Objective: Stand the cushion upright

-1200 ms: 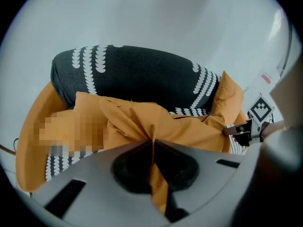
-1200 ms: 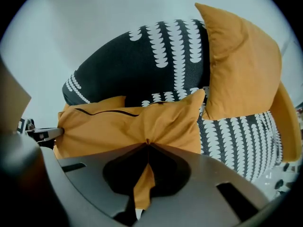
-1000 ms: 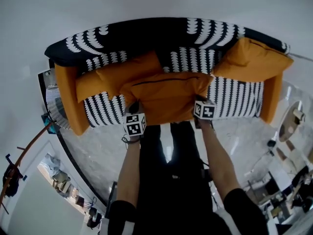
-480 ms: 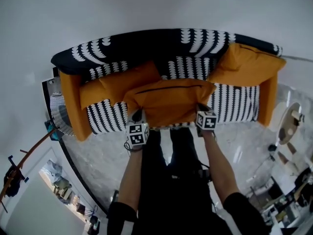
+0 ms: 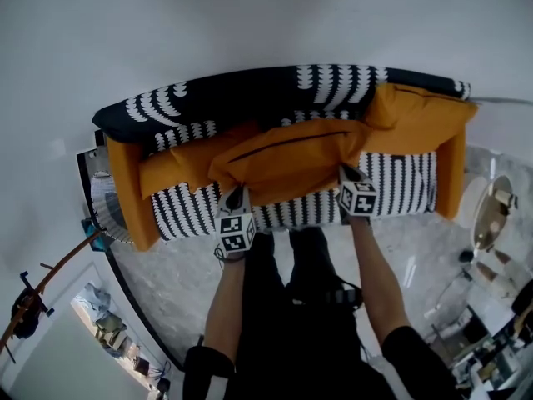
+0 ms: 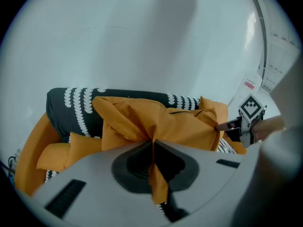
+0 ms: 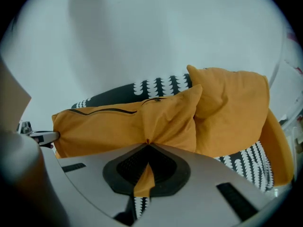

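An orange cushion (image 5: pixel 287 161) with a black zip along its top edge hangs over the seat of the black-and-white patterned sofa (image 5: pixel 250 94). My left gripper (image 5: pixel 234 197) is shut on its near left corner, with orange fabric pinched between the pads (image 6: pixel 152 143). My right gripper (image 5: pixel 348 173) is shut on the near right corner, where the cloth bunches between its jaws (image 7: pixel 147 143). The cushion (image 7: pixel 123 124) stretches between the two grippers, tilted up toward the backrest. The right gripper's marker cube (image 6: pixel 251 109) shows at the cushion's far end in the left gripper view.
A second orange cushion (image 5: pixel 171 161) lies at the sofa's left end, and a third (image 5: pixel 416 111) leans in the right corner. The sofa has orange arms (image 5: pixel 125 190). A round table (image 5: pixel 491 215) stands on the marble floor at the right. My legs are close to the seat's front.
Both grippers have risen and moved toward the backrest with the cushion's near corners. The cushion has gone from lying nearly flat on the seat to tilted up on edge.
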The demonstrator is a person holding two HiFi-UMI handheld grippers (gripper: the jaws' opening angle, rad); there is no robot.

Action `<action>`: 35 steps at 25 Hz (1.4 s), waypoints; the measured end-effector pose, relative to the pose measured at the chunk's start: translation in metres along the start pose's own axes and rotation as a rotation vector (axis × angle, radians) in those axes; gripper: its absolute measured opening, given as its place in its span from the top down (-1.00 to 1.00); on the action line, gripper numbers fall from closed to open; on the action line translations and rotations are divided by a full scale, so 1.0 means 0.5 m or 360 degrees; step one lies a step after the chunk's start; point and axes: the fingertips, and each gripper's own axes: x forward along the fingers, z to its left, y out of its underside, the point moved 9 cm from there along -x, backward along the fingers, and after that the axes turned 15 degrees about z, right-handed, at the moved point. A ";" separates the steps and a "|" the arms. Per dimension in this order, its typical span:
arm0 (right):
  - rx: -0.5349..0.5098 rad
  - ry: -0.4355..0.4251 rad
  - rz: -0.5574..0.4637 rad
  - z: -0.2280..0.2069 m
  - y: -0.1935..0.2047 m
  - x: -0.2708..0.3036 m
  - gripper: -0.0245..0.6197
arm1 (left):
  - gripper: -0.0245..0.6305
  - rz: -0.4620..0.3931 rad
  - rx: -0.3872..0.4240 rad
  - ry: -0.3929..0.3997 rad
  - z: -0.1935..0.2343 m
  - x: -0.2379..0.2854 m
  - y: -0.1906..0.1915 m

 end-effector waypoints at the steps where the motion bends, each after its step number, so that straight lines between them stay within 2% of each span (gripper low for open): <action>1: -0.0004 -0.0005 -0.0024 -0.004 -0.014 -0.004 0.91 | 0.92 -0.0018 0.0005 0.0003 -0.004 0.000 -0.012; 10: -0.0040 0.0001 -0.0147 -0.048 -0.108 -0.024 0.91 | 0.92 -0.0161 0.0020 0.0023 -0.037 0.007 -0.107; 17: 0.0024 -0.0033 -0.0180 -0.107 -0.122 -0.022 0.91 | 0.92 -0.0212 0.0051 0.0044 -0.077 0.043 -0.159; 23: 0.0051 -0.0049 -0.0187 -0.123 -0.127 -0.030 0.91 | 0.92 -0.0217 0.0060 0.0072 -0.074 0.070 -0.185; 27: 0.0070 -0.0010 -0.0190 -0.137 -0.127 -0.034 0.91 | 0.92 -0.0195 0.0072 0.0080 -0.079 0.090 -0.195; 35: 0.0080 -0.0054 -0.0193 -0.120 -0.145 -0.005 0.91 | 0.92 -0.0201 0.0053 0.0060 -0.048 0.127 -0.213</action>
